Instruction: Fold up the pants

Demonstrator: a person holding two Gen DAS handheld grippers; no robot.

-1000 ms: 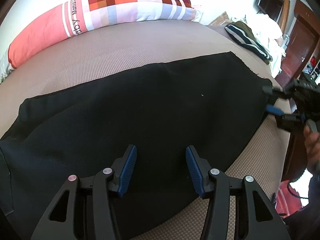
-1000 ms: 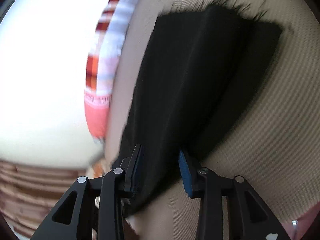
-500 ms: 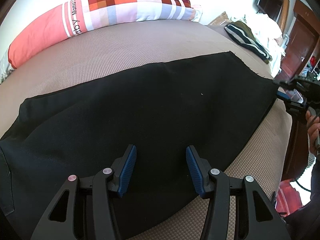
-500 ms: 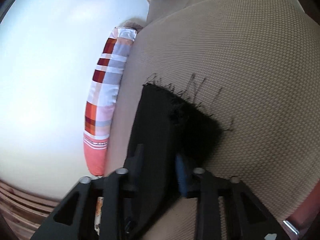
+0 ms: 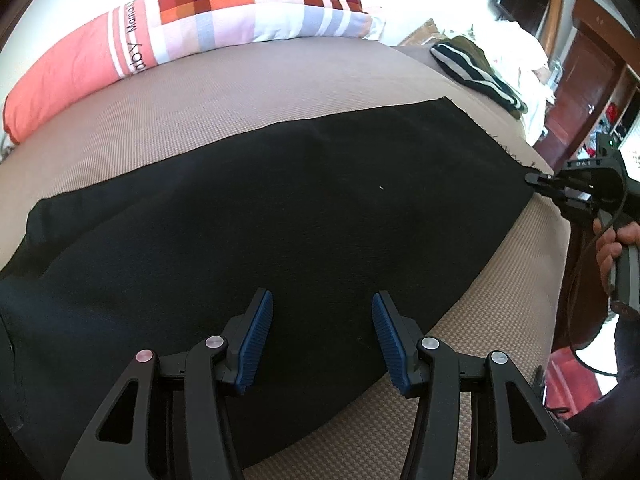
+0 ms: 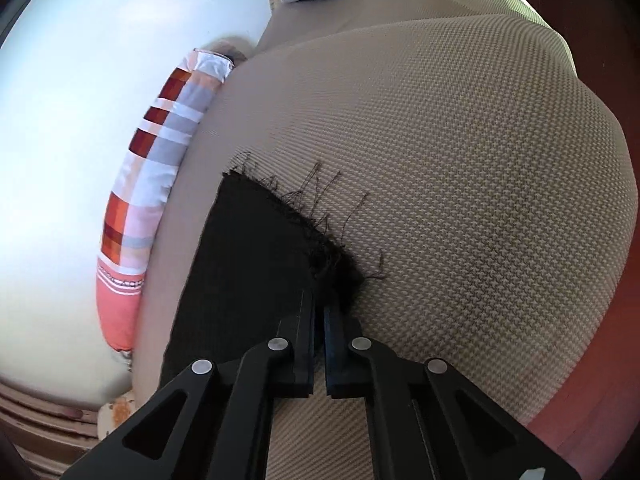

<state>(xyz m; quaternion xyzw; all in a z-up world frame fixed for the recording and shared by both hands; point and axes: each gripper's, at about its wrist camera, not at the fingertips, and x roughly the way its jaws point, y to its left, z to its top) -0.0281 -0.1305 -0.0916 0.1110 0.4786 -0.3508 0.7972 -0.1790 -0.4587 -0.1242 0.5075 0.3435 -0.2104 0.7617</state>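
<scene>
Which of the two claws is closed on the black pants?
The right claw: shut on the frayed hem of the black pants. The left claw hangs open above them.

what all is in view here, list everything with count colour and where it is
pants: one, black, spread flat across the bed, frayed hem at the right end
bed: one, beige woven cover, under the pants
long pillow: one, coral with red, orange, white and grey checks, along the far edge of the bed
striped garment: one, dark with white stripes, far right corner of the bed
white bedding: a pile, beyond the striped garment
wooden door: one, reddish brown, far right
left gripper: one, black with blue pads, open above the near edge of the pants
right gripper: one, black, shut on the frayed hem
hand: one, holding the right gripper's handle
</scene>
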